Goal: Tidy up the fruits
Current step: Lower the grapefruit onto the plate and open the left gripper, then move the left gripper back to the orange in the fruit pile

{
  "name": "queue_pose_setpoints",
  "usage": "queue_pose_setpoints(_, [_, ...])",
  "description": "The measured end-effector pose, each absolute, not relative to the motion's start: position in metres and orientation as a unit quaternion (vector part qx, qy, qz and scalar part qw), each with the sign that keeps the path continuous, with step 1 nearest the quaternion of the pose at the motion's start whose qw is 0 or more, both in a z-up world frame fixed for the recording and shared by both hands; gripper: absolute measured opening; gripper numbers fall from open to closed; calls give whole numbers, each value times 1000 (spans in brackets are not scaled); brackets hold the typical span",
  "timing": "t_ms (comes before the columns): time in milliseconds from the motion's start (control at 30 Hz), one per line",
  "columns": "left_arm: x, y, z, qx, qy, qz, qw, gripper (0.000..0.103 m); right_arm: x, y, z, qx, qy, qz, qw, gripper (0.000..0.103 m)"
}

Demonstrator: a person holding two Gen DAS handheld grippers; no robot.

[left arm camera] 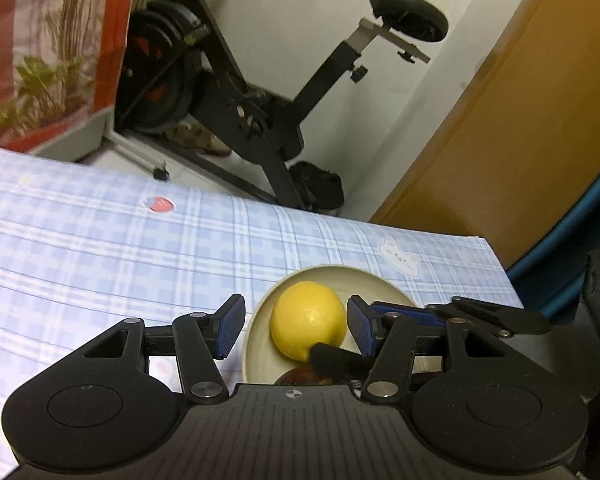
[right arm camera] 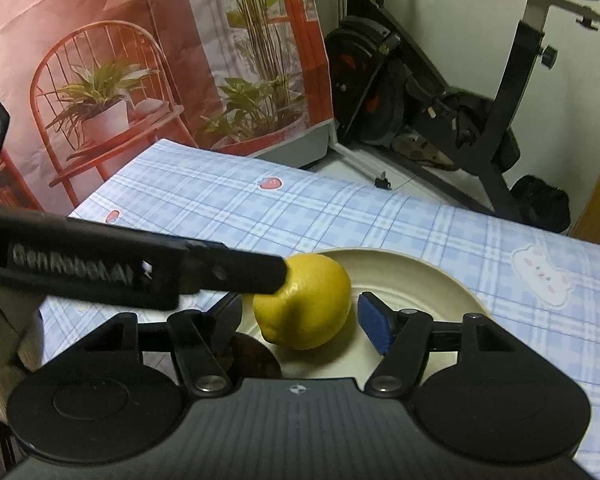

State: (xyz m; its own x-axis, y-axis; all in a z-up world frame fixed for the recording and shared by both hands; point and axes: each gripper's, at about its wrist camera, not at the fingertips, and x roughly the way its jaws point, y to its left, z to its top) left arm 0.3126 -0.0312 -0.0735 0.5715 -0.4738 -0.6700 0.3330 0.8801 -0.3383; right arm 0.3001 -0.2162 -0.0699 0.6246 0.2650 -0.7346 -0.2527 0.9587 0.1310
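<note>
A yellow lemon (left arm camera: 306, 320) lies in a cream plate (left arm camera: 384, 284) on the blue checked tablecloth; it also shows in the right wrist view (right arm camera: 306, 304) on the plate (right arm camera: 432, 284). A dark reddish fruit (left arm camera: 300, 377) lies in the plate nearer me, mostly hidden; it shows too in the right wrist view (right arm camera: 256, 360). My left gripper (left arm camera: 296, 326) is open, its fingers either side of the lemon without touching. My right gripper (right arm camera: 300, 320) is open around the lemon too. A finger of the other gripper (right arm camera: 236, 272) touches the lemon's left side.
The table's far edge runs behind the plate. Beyond it stand an exercise bike (left arm camera: 236, 92), a wooden cabinet (left arm camera: 500, 128) and a printed backdrop with plants (right arm camera: 140, 60). A bear print (right arm camera: 540, 276) and strawberry prints (right arm camera: 270, 183) mark the cloth.
</note>
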Motion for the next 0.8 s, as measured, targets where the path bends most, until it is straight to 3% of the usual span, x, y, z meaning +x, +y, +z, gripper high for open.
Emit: queue_pose_setpoints(800, [197,-20,-39,-9,344,-197,918,59,176,-213,-34,11,346,110,932,67])
